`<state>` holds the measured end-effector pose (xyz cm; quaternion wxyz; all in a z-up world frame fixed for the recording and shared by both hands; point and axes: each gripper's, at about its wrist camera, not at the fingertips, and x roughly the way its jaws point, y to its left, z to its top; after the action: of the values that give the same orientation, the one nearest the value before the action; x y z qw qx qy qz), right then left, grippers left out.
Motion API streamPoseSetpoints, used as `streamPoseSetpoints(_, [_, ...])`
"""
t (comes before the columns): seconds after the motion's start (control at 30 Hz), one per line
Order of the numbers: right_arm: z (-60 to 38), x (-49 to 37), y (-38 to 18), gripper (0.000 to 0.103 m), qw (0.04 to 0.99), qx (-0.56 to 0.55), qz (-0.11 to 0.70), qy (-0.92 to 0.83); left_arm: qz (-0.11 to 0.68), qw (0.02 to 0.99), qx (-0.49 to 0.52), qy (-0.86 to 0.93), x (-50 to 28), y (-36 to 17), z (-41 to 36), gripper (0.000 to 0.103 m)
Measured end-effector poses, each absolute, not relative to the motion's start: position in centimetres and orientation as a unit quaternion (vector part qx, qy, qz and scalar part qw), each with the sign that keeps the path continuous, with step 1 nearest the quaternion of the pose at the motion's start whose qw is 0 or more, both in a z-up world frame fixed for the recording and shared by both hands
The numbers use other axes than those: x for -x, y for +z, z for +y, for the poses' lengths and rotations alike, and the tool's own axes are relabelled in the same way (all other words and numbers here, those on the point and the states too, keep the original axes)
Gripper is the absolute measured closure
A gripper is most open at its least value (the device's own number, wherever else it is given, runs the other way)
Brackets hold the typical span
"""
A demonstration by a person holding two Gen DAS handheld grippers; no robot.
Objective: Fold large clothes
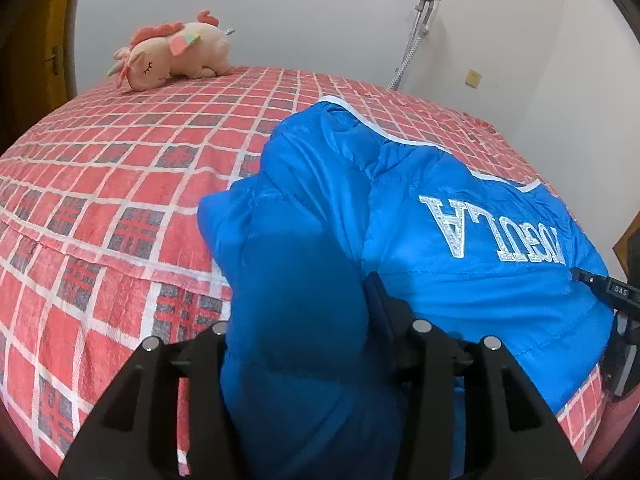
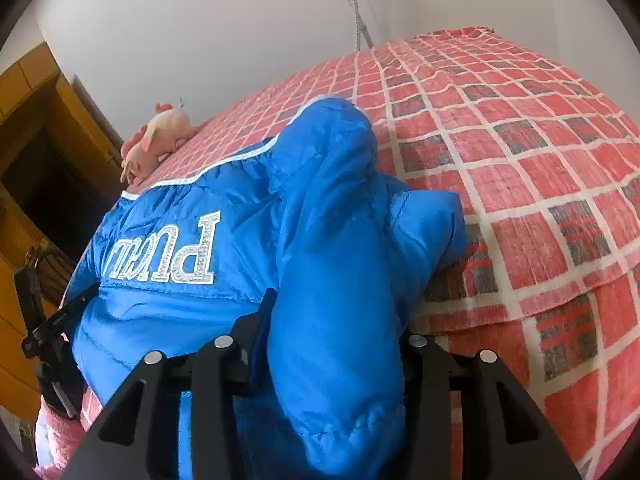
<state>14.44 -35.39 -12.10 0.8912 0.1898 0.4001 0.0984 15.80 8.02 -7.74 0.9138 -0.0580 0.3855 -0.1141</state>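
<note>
A bright blue puffer jacket [image 1: 460, 292] with white rhinestone lettering and white hem trim lies on the bed, back side up; it also shows in the right wrist view [image 2: 180, 308]. My left gripper [image 1: 304, 320] is shut on the jacket's left sleeve [image 1: 296, 264], which bulges up between the jaws. My right gripper [image 2: 332, 320] is shut on the right sleeve [image 2: 336, 240], bunched and lifted over the jacket body. The fingertips of both grippers are mostly hidden by fabric. The other gripper shows at each view's edge.
The bed has a red, white and grey checked cover [image 1: 120, 184]. A pink plush unicorn [image 1: 176, 52] lies at the far side by the white wall. A grey hose and bracket [image 1: 420, 20] hang on the wall. A wooden door [image 2: 44, 168] stands left.
</note>
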Motion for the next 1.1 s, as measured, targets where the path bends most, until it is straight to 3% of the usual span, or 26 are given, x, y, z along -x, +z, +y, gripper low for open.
streamPoseSetpoints(0.17, [-35.0, -14.1, -11.6, 0.053, 0.896, -0.178, 0.400, 0.078, 0.385, 0.913, 0.071, -0.113, -15.7, -7.6, 8.3, 0.055])
streamPoseSetpoints(0.23, [-34.8, -13.8, -11.1, 0.047, 0.897, -0.171, 0.402, 0.065, 0.392, 0.911, 0.076, -0.107, -15.6, -7.3, 8.5, 0.048])
streamPoseSetpoints(0.4, [-35.5, -10.8, -8.6, 0.047, 0.913, -0.158, 0.375, 0.031, 0.386, 0.913, 0.083, -0.103, -13.9, -5.1, 9.8, 0.034])
streamPoseSetpoints(0.7, [-31.8, -7.5, -4.5, 0.048, 0.943, -0.095, 0.319, 0.028, 0.346, 0.935, 0.047, -0.056, -10.6, -0.9, 6.9, 0.033])
streamPoseSetpoints(1.1, [-27.9, -8.6, -7.8, 0.049, 0.938, -0.064, 0.338, 0.041, 0.374, 0.925, -0.005, -0.075, -11.3, -5.1, 0.3, 0.033])
